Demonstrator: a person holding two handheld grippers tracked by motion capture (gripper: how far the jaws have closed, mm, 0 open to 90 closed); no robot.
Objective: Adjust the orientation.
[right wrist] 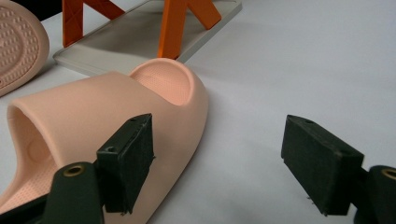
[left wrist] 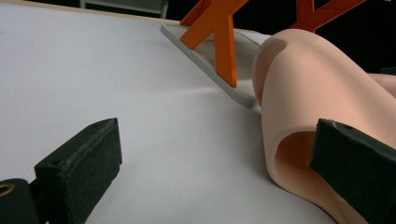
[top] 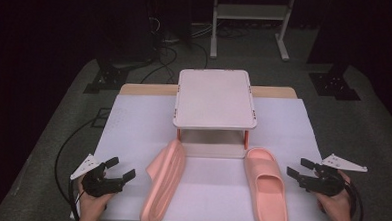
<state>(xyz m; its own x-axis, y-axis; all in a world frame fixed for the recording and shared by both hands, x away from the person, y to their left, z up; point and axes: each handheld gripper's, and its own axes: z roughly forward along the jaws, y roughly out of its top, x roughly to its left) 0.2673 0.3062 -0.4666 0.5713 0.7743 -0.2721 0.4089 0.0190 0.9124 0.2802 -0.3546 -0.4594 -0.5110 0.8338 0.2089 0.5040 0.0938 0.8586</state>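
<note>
My left gripper (top: 115,177) hangs near the table's (top: 133,123) front-left corner, jaws spread with nothing between them, and my right gripper (top: 298,169) sits at the front-right edge, jaws likewise spread and empty.

The two pink slippers lie in front of the little two-tier rack (top: 215,99). In the high view the left slipper (top: 164,183) is tipped on its side, its long axis running from about 7 o'clock up to 1 o'clock, toe end nearly at the rack's lower shelf. It lies at roughly 3 o'clock from my left fingers, near but apart. The right slipper (top: 266,188) rests sole down, its axis close to 12–6, just beside my right jaws at 9 o'clock; that hand looks the nearer to its shoe.

The left gripper view shows the tipped slipper's (left wrist: 308,107) strap opening facing me, behind my right-hand pad (left wrist: 355,158). The right gripper view shows the upright slipper (right wrist: 107,112) behind my left-hand pad (right wrist: 126,161), not between the jaws, and the other slipper's ribbed sole (right wrist: 18,44) at 10 o'clock.
</note>
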